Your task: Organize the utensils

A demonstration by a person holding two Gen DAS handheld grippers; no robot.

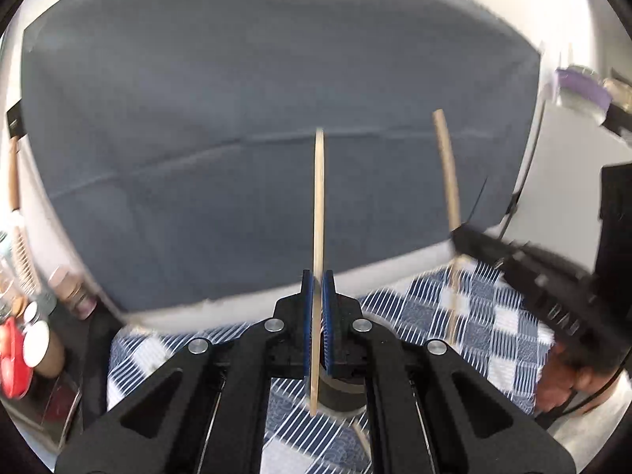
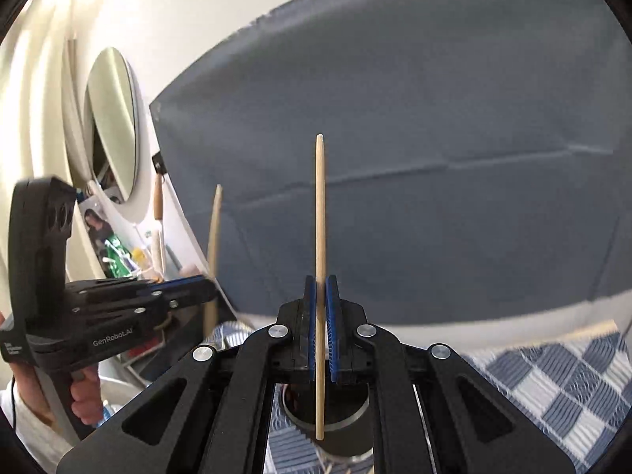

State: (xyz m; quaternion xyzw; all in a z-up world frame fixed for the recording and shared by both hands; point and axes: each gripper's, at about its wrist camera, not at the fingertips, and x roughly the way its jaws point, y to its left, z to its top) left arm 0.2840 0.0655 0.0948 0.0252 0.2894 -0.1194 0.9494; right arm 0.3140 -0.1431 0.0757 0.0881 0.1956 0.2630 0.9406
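**Two grippers each hold a chopstick upright over a dark cup**

The left gripper (image 1: 317, 316) has its blue pads (image 1: 328, 316) pressed together on a wooden chopstick (image 1: 319, 205), pinched near its lower third and standing nearly upright. The right gripper (image 2: 320, 324) pinches a second chopstick (image 2: 320, 237) the same way, pads (image 2: 333, 328) tight against the wood. Each stick's lower end hangs just above a dark round cup (image 2: 339, 430) that stands on a blue-and-white checked cloth (image 2: 553, 387). In the right view the lower tip sits over the cup's rim or mouth; which one is hard to tell. Beyond the cloth's far edge rises a large grey-blue cushion (image 1: 237, 118). A round mirror (image 2: 112, 122) hangs to the left.

The step appears to be dropping the chopsticks into the cup. To do it well, keep each stick vertical, centre its tip over the opening, lower it inside the rim, and only then part the pads, one gripper at a time so they do not collide.
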